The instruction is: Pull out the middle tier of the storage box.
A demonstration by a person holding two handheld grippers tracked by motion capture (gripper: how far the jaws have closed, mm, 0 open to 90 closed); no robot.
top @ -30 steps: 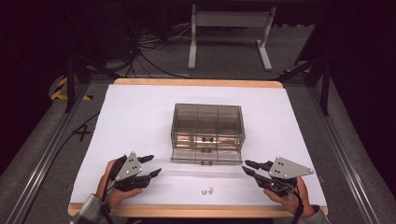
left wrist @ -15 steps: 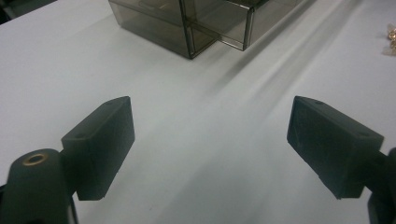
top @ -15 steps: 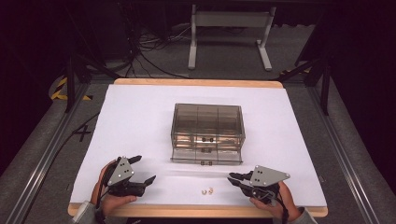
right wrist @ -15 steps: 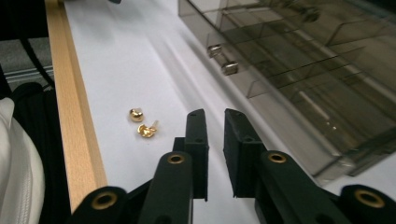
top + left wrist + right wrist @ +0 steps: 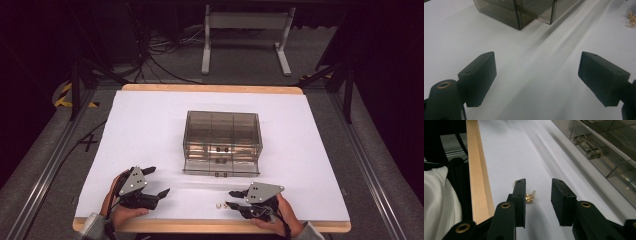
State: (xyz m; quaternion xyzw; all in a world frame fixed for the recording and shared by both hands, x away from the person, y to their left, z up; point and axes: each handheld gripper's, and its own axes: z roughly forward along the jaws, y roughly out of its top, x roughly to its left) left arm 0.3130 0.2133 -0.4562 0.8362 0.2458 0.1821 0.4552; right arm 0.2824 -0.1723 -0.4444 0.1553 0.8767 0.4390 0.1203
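Sliding along the table's near edge, our right gripper (image 5: 538, 202) is parting its jaws around the small gold earrings (image 5: 530, 196), not yet pinching. Our left gripper (image 5: 537, 78) is hanging released, empty, near the front-left corner, so we are lining up the pickup, likely for the clear drawer box (image 5: 223, 141).

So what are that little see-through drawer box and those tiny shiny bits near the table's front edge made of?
The drawer box looks like smoky, glossy clear plastic: you can see its dividers through the walls. The tiny bits look like polished gold-coloured metal, perhaps brass; they glint, but they are too small to be sure. They lie on a matte white sheet over a pale wooden table.
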